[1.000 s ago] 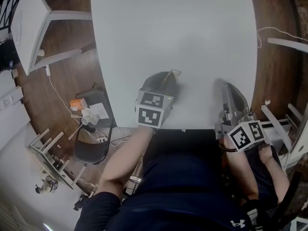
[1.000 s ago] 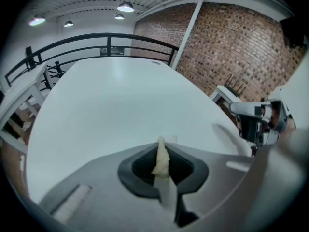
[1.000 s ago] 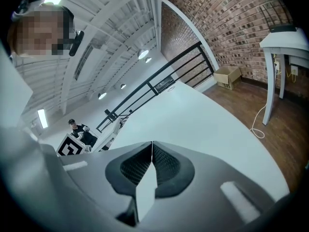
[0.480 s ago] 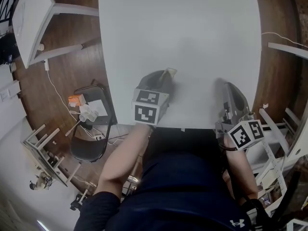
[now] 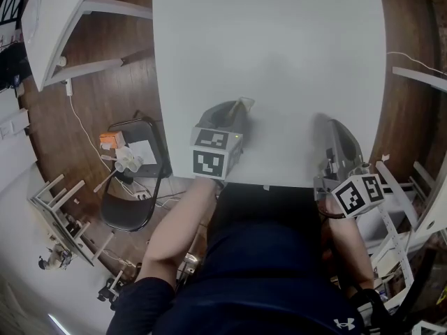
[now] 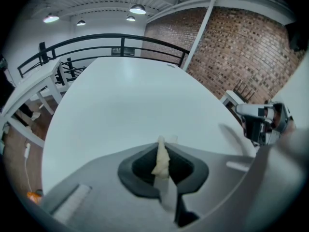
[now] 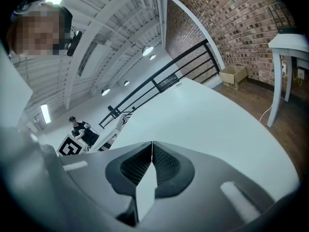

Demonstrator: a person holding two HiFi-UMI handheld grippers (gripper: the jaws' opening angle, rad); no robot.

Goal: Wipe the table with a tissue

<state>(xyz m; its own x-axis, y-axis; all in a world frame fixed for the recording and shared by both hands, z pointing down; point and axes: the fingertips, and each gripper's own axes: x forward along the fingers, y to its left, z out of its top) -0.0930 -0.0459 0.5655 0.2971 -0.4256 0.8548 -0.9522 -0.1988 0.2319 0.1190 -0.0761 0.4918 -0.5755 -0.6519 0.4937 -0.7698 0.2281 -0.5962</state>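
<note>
The left gripper (image 6: 161, 152) is seen with its jaws clamped on a tissue (image 6: 161, 159), which is pinched in the seam between them as a thin, twisted strip. Only a small tuft is shown past the jaw tips, over the white counter (image 5: 279, 47). Whether that tuft touches the surface cannot be told.

The right gripper (image 7: 152, 151) is held with its jaws together and nothing between them, well apart from the left jaws, near the counter's near edge.

Several risks can be judged from here. So little tissue stands beyond the tips that the counter may be rubbed by the jaws themselves instead of the paper. If the strip is dragged hard, it may be pulled out of the clamp or torn, since it is gripped as a narrow twist rather than a pad. A wide patch is unlikely to be covered per stroke.

The tissue's long axis is laid along the jaws, and its free end is pointed forward, out past the tips and across the counter.
</note>
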